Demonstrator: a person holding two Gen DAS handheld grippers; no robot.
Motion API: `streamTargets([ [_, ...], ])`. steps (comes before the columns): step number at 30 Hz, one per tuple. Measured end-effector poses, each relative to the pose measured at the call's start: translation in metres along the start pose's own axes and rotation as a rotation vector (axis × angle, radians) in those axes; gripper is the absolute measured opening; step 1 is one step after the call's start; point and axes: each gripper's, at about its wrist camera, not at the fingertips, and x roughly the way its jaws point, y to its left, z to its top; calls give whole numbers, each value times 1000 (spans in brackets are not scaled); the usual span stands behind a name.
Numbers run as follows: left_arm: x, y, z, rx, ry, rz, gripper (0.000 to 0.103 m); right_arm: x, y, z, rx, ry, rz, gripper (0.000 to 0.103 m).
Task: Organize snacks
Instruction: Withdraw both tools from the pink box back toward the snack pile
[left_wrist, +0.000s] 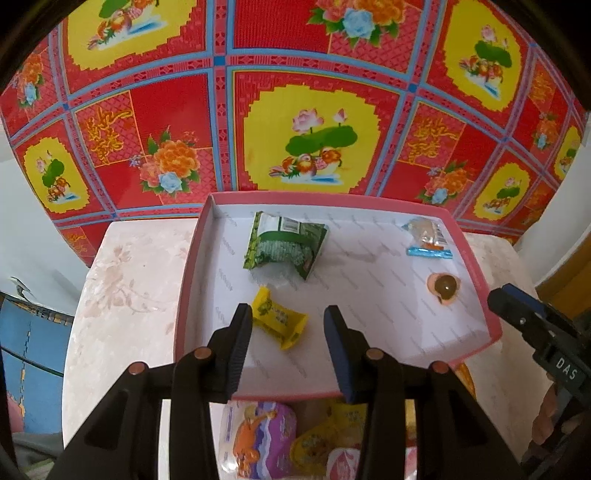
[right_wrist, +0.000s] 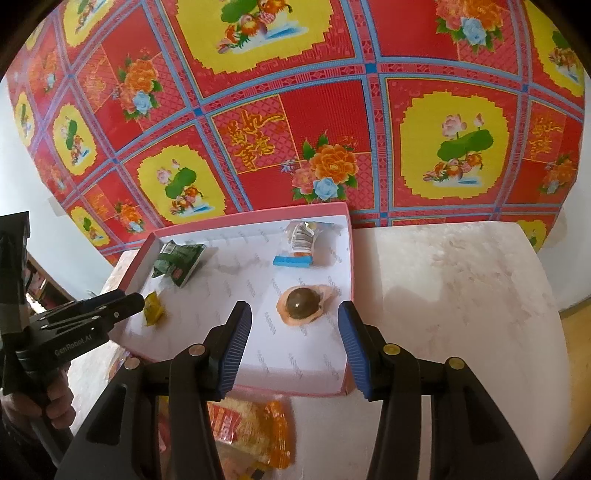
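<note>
A pink-rimmed white tray (left_wrist: 192, 258) (right_wrist: 349, 258) sits on a pale marble-look table. In it lie a green packet (left_wrist: 286, 245) (right_wrist: 179, 262), a yellow candy (left_wrist: 279, 318) (right_wrist: 152, 307), a clear packet with a blue edge (left_wrist: 428, 238) (right_wrist: 299, 245) and a round brown sweet on a pink wrapper (left_wrist: 444, 287) (right_wrist: 301, 304). My left gripper (left_wrist: 288, 321) is open and empty, just above the yellow candy. My right gripper (right_wrist: 295, 325) is open and empty, over the tray just short of the brown sweet.
More snacks lie in front of the tray: a purple-orange packet (left_wrist: 258, 432), yellow wrappers (left_wrist: 325, 439) and an orange packet (right_wrist: 255, 432). A red patterned cloth (left_wrist: 295, 110) hangs behind the table. Bare table (right_wrist: 461, 295) lies right of the tray.
</note>
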Motion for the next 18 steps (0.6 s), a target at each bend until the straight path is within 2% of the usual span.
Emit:
streamTargets([
  [18,-33,15,-25,-20,-20,13,42,-36,11,-19,-7,-21,-2,50],
])
